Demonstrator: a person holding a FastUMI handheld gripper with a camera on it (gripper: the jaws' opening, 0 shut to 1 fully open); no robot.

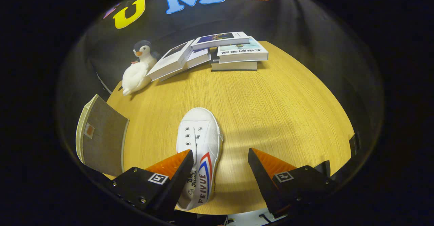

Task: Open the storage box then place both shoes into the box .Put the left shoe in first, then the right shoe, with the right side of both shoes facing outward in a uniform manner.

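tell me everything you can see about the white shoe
The white shoe is a low canvas-looking sneaker with a rubbery toe cap, metal eyelets and no laces that I can see. Red and blue stripes and dark lettering mark its side. It lies on the wooden table, toe pointing away toward the books. The gripper has its jaws open; the left finger overlaps the shoe's edge, contact unclear.

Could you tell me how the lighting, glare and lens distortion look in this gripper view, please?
In the gripper view, fisheye distortion bows the wooden table edges into curves; a soft pale glare streak lies on the wood right of the white shoe; the books and toy penguin cast short shadows; focus looks sharp throughout; the open gripper has one finger over the shoe's side.
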